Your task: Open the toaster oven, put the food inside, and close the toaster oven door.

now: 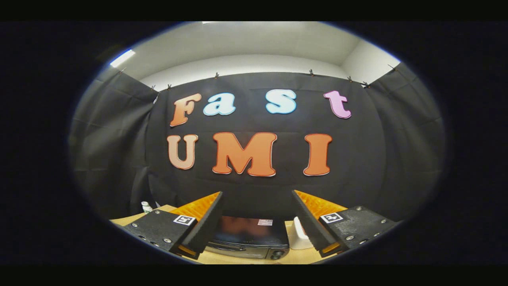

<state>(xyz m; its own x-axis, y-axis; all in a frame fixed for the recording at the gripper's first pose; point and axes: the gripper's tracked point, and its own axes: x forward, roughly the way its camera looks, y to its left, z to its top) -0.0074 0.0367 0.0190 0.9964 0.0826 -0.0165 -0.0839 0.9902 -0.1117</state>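
Note:
A black toaster oven (249, 237) sits on a light wooden table (131, 217), seen from above and behind the fingers, low between them. Its glossy top faces me and a knob shows at its lower right corner. My gripper (257, 195) is held high above the table, well clear of the oven, with its two fingers spread wide and nothing between them. A white object (298, 238) stands just right of the oven, partly hidden by the right finger. Whether it is the food I cannot tell.
A small white bottle with a green cap (146, 207) stands at the table's far left corner. Black cloth walls close the booth on the left, back and right, just behind the table.

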